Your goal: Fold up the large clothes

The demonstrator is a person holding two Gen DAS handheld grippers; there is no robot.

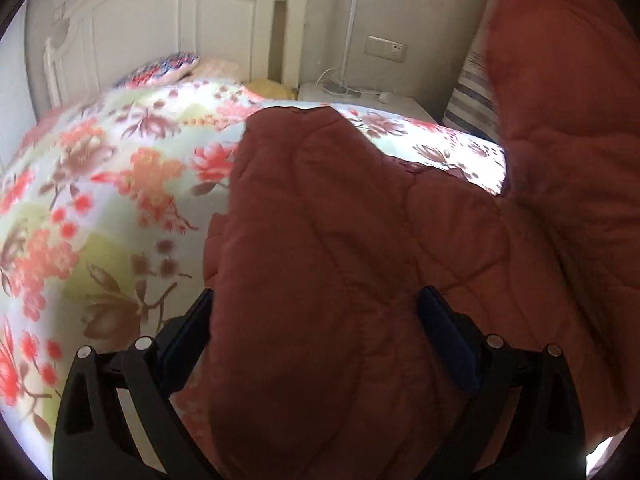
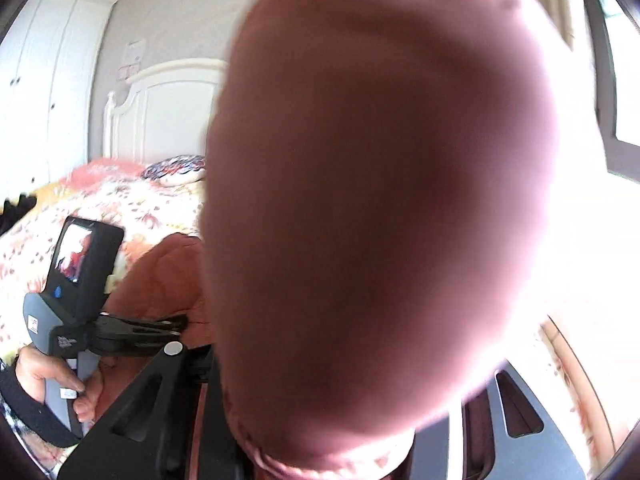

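A rust-red quilted jacket (image 1: pixel 352 240) lies partly on the floral bed and rises up at the right. My left gripper (image 1: pixel 316 300) has a thick fold of the jacket between its fingers (image 1: pixel 192 328) and holds it. In the right wrist view the jacket (image 2: pixel 380 208) bulges right in front of the lens and fills most of the frame. My right gripper (image 2: pixel 320 432) holds that cloth; its fingertips are hidden behind it. The left gripper (image 2: pixel 176 326) shows there at lower left, clamped on the jacket edge, with the person's hand on its handle.
The bed (image 1: pixel 100 200) has a floral cover, a white headboard (image 1: pixel 140 20) and a patterned pillow (image 1: pixel 160 70). A white nightstand (image 1: pixel 360 98) with a lamp stands beside it. A white wardrobe (image 2: pixel 44 80) stands far left; a window (image 2: pixel 616 60) is at right.
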